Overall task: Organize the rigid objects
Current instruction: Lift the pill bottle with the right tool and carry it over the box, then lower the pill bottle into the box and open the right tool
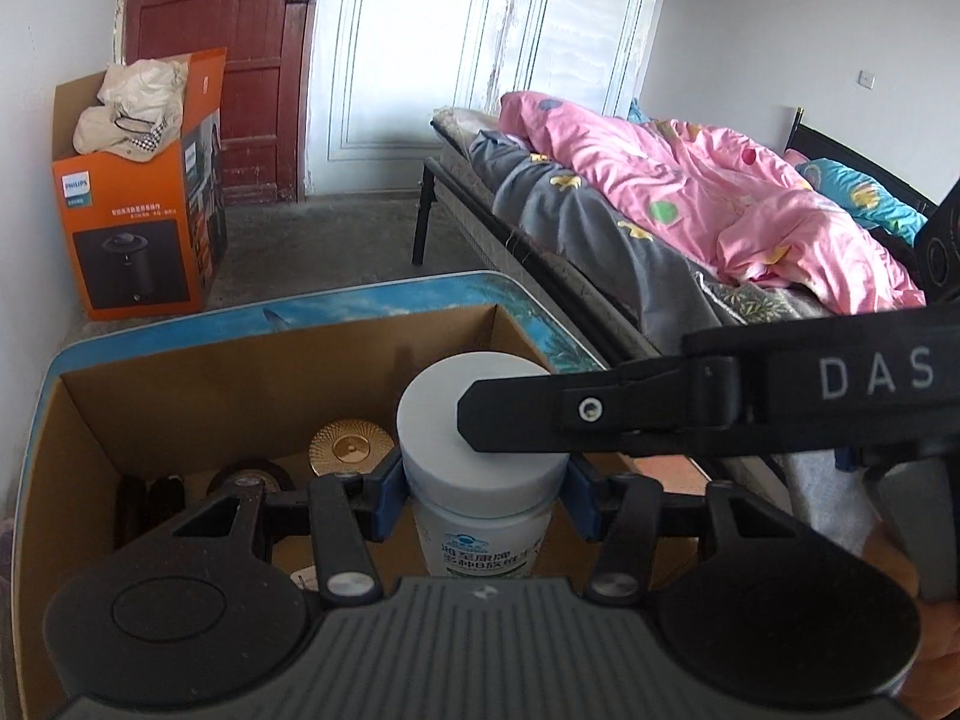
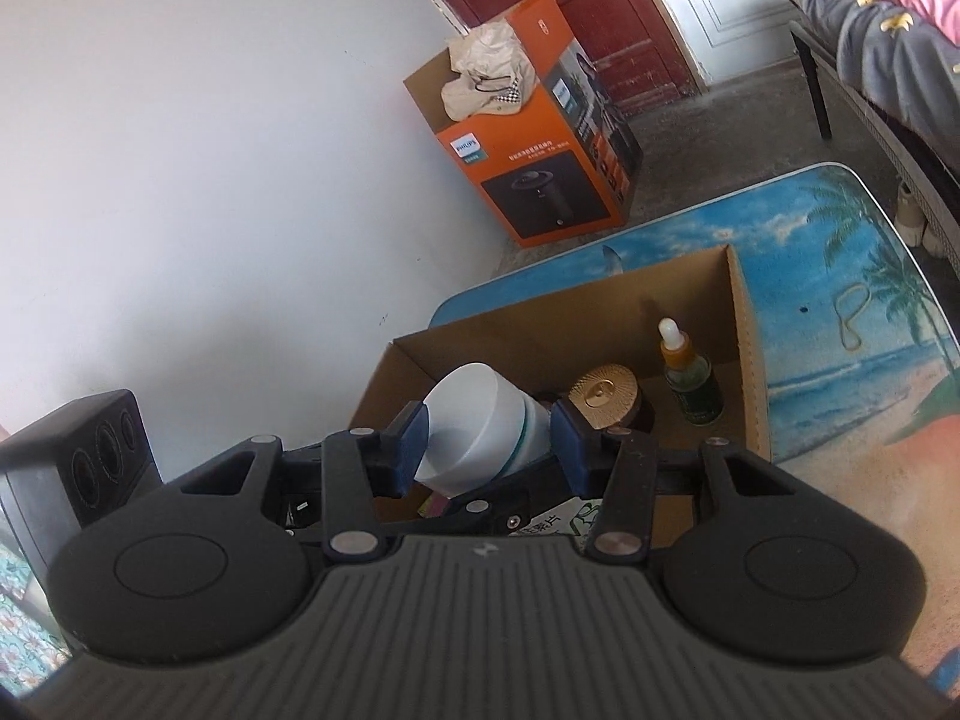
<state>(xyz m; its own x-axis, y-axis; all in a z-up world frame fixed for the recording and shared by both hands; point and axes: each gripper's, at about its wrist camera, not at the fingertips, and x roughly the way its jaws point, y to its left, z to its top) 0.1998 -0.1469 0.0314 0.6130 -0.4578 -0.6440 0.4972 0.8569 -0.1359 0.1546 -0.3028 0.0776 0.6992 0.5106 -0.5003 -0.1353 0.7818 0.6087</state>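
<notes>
over the open cardboard box at lower centre, a white-capped bottle sits clamped between the left gripper pads; the right gripper also pinches its cap. gold-lidded jar and dropper bottle stand inside, on the beach-print table.

We get soft daylight, brightest on the white door, which glares and washes out. The cardboard box interior sits in shadow. Fisheye bending curves walls and the desk; corners vignette dark. Focus stays fairly sharp, with little blur.
</notes>
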